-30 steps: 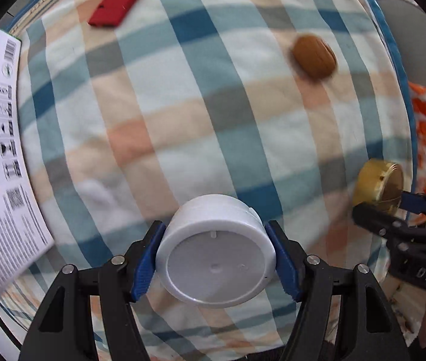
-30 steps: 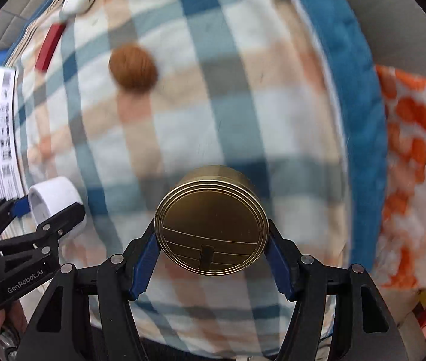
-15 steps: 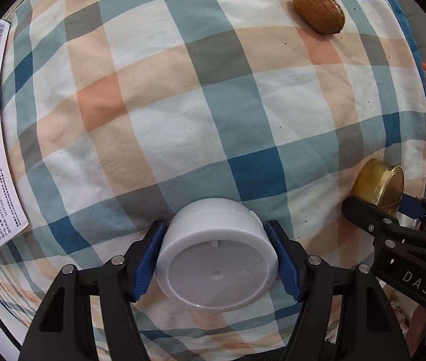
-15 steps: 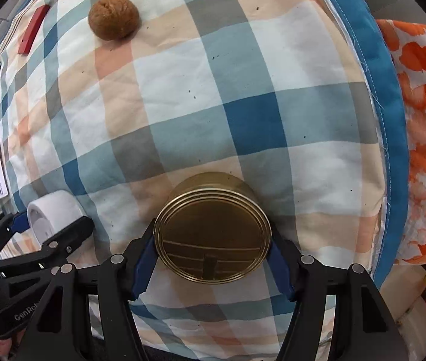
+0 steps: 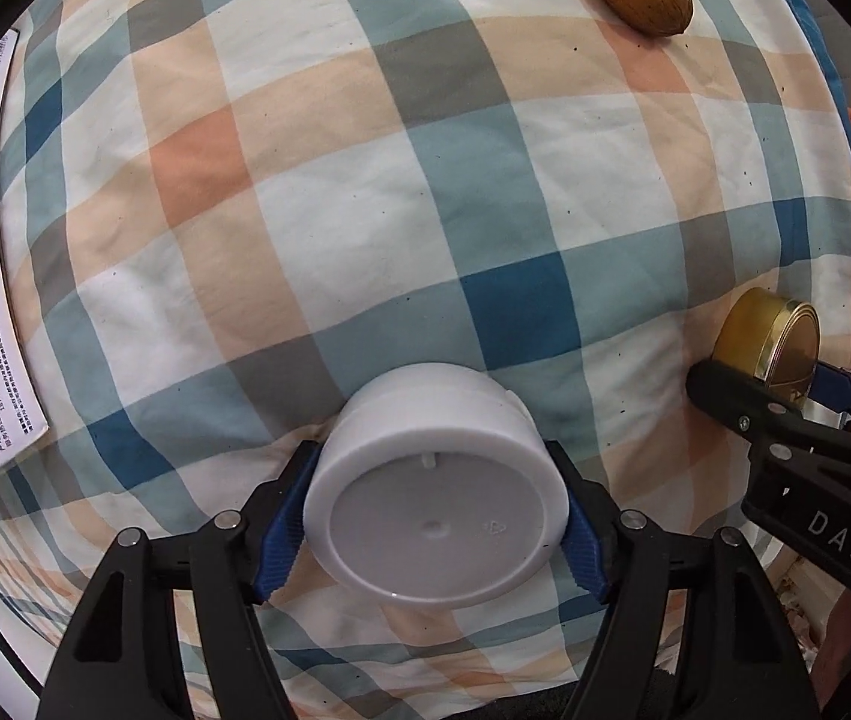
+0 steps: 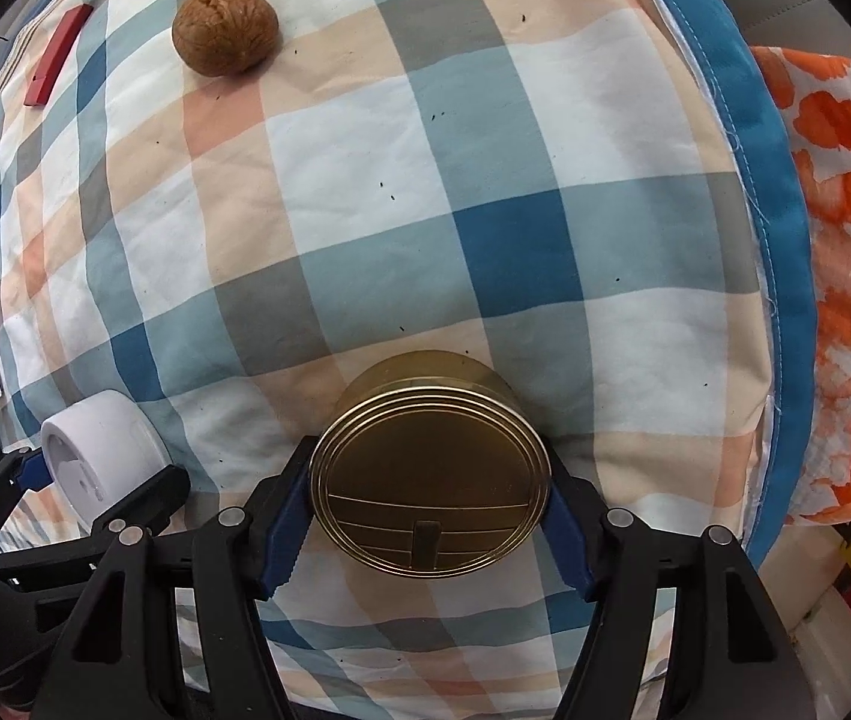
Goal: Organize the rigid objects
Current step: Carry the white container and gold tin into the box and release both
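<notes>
Two tools work side by side low over the plaid cushion (image 5: pixel 365 192), the left tool (image 5: pixel 434 519) pinching a white cap (image 5: pixel 434 480), the right tool (image 6: pixel 428 516) pinching a gold tin (image 6: pixel 428 480), seemingly mid-placement, so next lower and release, well short of the far walnut (image 6: pixel 224 29).

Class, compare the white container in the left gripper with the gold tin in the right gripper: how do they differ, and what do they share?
Colour: the white container is matte white; the gold tin is shiny gold.
Surface: the white container's facing end is almost plain; the gold tin's shows raised rings and lines.
Holder: the white container sits in the left gripper, the gold tin in the right gripper.
Shared: both are round, clamped sideways between blue pads above the checked cushion.
</notes>
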Motion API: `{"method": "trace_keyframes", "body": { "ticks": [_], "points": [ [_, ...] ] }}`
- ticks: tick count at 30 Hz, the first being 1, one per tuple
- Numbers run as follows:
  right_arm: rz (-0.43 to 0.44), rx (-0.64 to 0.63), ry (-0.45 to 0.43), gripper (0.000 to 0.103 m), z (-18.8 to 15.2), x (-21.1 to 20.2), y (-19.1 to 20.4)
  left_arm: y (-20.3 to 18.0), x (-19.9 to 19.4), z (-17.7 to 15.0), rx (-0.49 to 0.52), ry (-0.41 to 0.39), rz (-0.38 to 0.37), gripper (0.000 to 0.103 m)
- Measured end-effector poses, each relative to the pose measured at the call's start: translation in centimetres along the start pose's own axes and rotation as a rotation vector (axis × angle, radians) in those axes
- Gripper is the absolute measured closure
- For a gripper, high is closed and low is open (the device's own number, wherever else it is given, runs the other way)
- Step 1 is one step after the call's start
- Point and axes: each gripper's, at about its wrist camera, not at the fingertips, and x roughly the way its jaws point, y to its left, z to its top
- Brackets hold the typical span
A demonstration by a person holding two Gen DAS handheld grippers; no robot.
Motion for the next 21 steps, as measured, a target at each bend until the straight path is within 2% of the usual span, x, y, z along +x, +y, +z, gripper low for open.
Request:
{"method": "trace_keyframes", "body": {
  "ticks": [5, 7, 13, 21],
  "points": [
    [-0.045, -0.029, -0.007, 0.032, -0.2, 0.6, 0.7, -1.4, 0.4, 0.0, 0.018, -0.015, 0.027, 0.035],
    [-0.056, -0.044, -0.009, 0.035, -0.4, 0.5, 1.0, -0.5, -0.3, -1.1, 0.017, -0.025, 0.02, 0.036],
    [-0.039, -0.058, -0.012, 0.036, -1.6, -0.6, 2.2, -0.9, -2.2, -3.0, 0.032, -0.057, 0.015, 0.036],
    [0.03, -0.1, -0.082, 0.036, -3.5, -6.8, 4.9, 0.4, -8.4, -5.3, 0.025, -0.176, -0.033, 0.036]
  ]
}}
